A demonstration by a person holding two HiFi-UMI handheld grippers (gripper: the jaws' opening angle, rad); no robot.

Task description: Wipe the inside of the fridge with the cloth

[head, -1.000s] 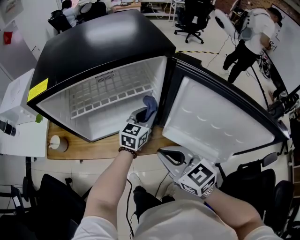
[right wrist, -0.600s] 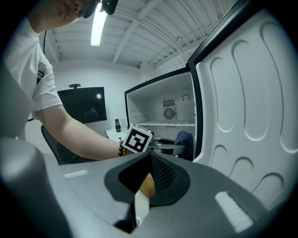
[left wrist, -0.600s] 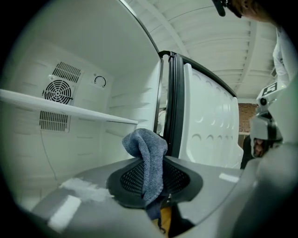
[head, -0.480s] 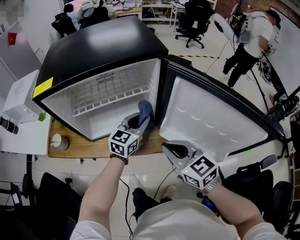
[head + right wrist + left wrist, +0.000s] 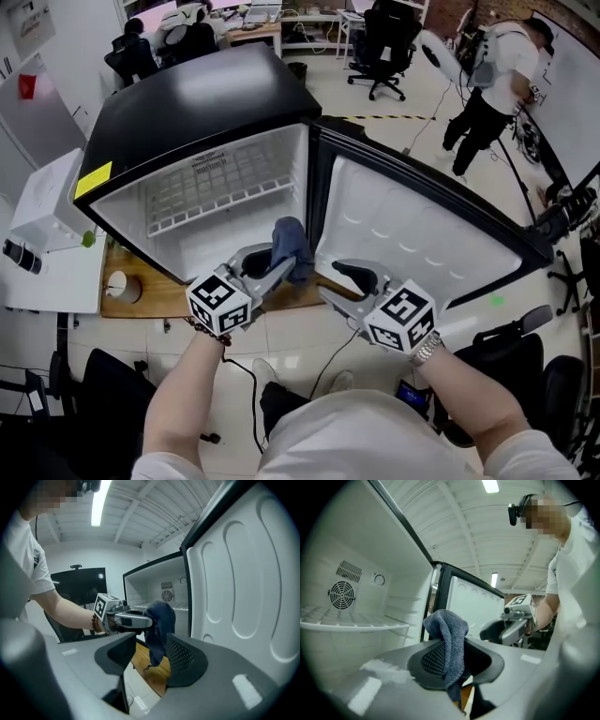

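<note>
While left gripper point(image 5: 277, 263) jaws pinch a crumpled woven blue-grey cloth point(image 5: 291, 242), right gripper point(image 5: 340, 283) jaws just opened wide, holding nothing.

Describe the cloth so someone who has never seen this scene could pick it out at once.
Find the black mini fridge standing open with its white inside showing. At the lower right corner of its opening, next to the open door, the left gripper pinches a crumpled blue-grey cloth. It is the only soft, dark thing against all that white plastic.
</note>
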